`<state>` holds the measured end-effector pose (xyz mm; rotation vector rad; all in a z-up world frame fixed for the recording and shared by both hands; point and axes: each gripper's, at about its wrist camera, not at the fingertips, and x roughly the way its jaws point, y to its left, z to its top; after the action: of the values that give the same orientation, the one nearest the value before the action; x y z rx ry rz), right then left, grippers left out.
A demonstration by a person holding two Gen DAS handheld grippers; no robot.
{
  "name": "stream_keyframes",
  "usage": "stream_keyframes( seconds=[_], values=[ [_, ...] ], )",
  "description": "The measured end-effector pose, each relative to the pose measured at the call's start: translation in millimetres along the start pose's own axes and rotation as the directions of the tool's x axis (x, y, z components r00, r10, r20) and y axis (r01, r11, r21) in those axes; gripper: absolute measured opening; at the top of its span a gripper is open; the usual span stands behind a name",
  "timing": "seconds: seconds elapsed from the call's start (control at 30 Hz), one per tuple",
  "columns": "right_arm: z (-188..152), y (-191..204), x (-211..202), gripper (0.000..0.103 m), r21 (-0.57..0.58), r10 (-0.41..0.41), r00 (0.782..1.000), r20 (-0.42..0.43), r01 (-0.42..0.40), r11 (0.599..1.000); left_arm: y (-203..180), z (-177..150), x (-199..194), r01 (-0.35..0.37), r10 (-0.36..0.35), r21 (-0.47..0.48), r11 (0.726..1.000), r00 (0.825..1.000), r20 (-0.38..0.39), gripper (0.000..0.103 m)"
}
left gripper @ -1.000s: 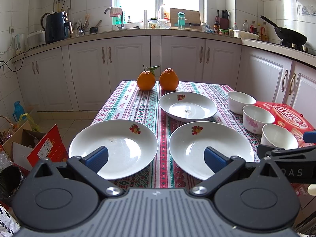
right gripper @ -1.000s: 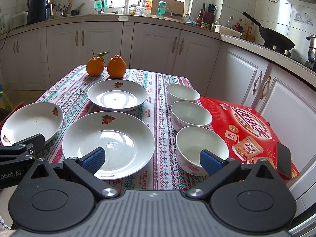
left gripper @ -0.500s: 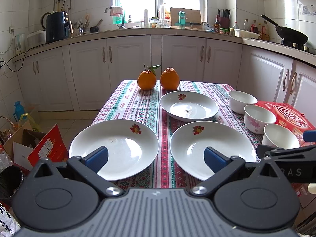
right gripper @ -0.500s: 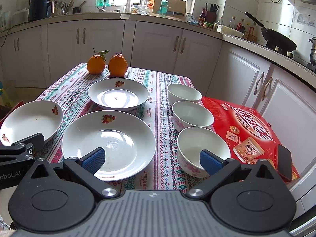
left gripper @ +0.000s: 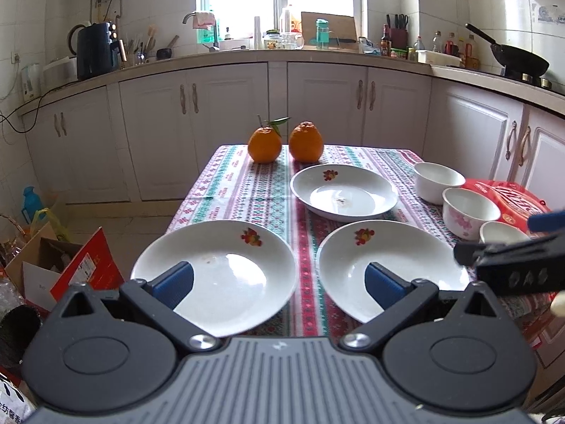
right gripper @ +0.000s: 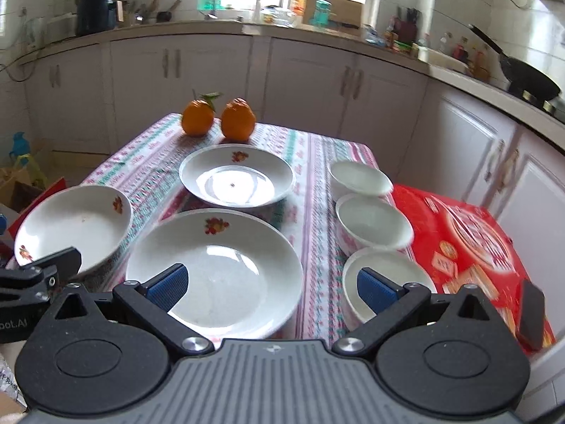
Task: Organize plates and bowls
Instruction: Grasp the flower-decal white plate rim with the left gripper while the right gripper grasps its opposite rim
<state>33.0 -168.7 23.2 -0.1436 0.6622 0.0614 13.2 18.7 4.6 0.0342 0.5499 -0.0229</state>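
While both hand-held grippers [left gripper: 279,281] [right gripper: 272,282] gape empty, three plates [right gripper: 215,265], three bowls [right gripper: 374,224], two oranges [left gripper: 265,145] sit

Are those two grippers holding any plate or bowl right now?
No, neither holds anything. The left gripper and right gripper are both open above the plates, touching nothing.

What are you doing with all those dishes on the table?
A person is holding two grabbing tools over a kitchen table to tidy the dishes. Nothing is picked up yet. The left gripper is open above the two near plates, and the right gripper is open over a plate and the nearest bowl. A third plate and two more bowls sit separately, unstacked. Two oranges wait at the far end.
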Motion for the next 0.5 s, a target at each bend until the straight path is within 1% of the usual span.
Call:
stream_keyframes(
  seconds=[0.1, 0.17, 0.23, 0.3, 0.4, 0.5],
  values=[
    [13.4, 2.6, 0.8, 0.103, -0.06, 0.036, 0.998, 0.056, -0.032, 0.998, 10.2, 0.6, 3.4, 0.0, 0.0, 0.004, 1.0, 1.0, 0.0, 0.102],
    [22.5, 4.8, 2.1, 0.103, -0.106, 0.086, 0.991, 0.098, -0.076, 0.991, 19.0, -0.8, 6.2, 0.01, -0.01, 0.007, 1.0, 1.0, -0.003, 0.102],
    [33.2, 8.3, 5.6, 0.103, -0.143, 0.151, 0.981, 0.123, -0.133, 0.981, 28.7, -2.3, 11.3, 0.03, -0.029, 0.018, 0.999, 0.999, -0.023, 0.102],
    [42.5, 12.0, 10.7, 0.103, -0.171, 0.223, 0.965, 0.138, -0.199, 0.965, 39.5, -5.8, 14.7, 0.051, -0.05, 0.022, 0.998, 0.998, -0.041, 0.102],
    [56.2, 22.6, 23.3, 0.103, -0.2, 0.296, 0.948, 0.115, -0.27, 0.942, 52.1, -12.4, 16.2, 0.072, -0.07, 0.037, 0.997, 0.996, -0.051, 0.102],
    [67.2, 39.1, 40.5, 0.103, -0.227, 0.354, 0.932, 0.073, -0.33, 0.916, 68.1, -18.7, 16.5, 0.068, -0.067, 0.014, 0.998, 0.996, -0.054, 0.102]
  ],
)
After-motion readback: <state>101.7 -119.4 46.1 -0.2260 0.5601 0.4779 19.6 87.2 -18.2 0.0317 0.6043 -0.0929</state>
